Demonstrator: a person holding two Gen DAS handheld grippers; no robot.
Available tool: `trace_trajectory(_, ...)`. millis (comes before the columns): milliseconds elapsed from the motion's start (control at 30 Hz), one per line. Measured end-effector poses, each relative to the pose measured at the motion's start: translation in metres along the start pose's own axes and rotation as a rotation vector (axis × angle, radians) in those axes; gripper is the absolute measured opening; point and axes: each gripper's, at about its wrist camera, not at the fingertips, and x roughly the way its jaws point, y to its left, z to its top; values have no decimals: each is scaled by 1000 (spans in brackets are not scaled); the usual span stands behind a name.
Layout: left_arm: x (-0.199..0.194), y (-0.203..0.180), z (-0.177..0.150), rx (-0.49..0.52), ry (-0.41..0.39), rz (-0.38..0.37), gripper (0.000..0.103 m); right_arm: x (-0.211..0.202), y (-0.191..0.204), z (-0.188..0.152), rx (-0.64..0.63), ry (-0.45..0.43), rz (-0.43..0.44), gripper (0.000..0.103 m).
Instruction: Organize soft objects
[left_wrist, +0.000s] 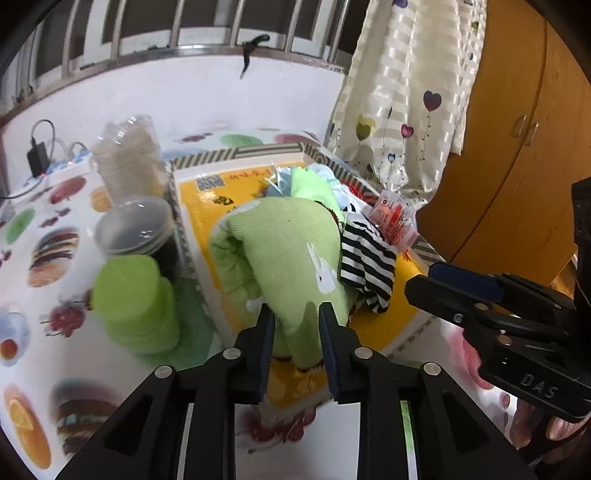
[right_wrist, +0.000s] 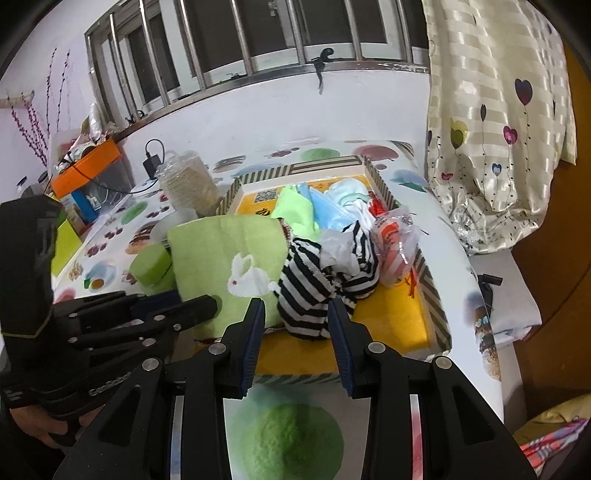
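Left wrist view: green towel (left_wrist: 280, 254) between parted left hand-held gripper (left_wrist: 295, 314) pads, unclamped

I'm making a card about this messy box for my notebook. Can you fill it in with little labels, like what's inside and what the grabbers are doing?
box: shallow striped-rim cardboard box with yellow bottom
biggest thing: light green towel with white rabbit, draped over the box's left side
beside it: black-and-white striped cloth, crumpled
behind: blue face masks, clear plastic packet with red print
left gripper: fingers either side of the towel's edge, grip unclear
right gripper: open, before the striped cloth
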Motion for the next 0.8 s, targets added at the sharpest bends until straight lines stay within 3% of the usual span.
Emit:
trace_trajectory(367, -47, -12, -21, 40, -47, 34, 31, -21, 23, -13, -49, -3, -4, 38)
trace_trajectory(800, -71, -16, -46, 42, -54, 105, 32, -36, 42, -29, -78, -2, -3, 38)
